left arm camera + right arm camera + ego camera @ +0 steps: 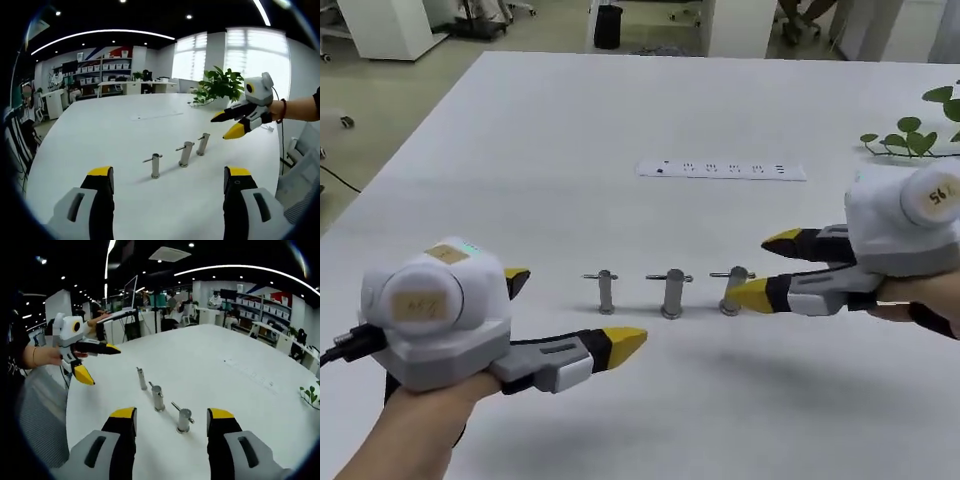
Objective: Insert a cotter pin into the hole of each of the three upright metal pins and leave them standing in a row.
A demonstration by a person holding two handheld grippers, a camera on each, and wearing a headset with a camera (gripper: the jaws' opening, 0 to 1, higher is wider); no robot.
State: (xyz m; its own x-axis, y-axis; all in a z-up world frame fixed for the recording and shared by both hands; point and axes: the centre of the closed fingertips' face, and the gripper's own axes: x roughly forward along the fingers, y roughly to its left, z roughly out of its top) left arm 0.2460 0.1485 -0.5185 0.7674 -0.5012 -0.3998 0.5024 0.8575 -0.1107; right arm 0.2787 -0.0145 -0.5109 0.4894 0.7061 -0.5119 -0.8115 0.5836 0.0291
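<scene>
Left gripper (570,308) sits closest, at lower left, its jaws spread wide and holding nothing, just in front of the row. Three metal pins (672,293) stand upright side by side near the middle of the white table (520,150). Each has a thin cotter pin (655,277) lying crosswise through its top. Right gripper (763,268), jaws also spread and empty, hangs near the rightmost pin. Farther back lie a power strip (722,170) and a plant (915,135).

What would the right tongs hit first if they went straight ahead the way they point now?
Probably the nearest pin, which stands just ahead in line with the gap of the open right tongs. Exact depth is hard to judge.
</scene>
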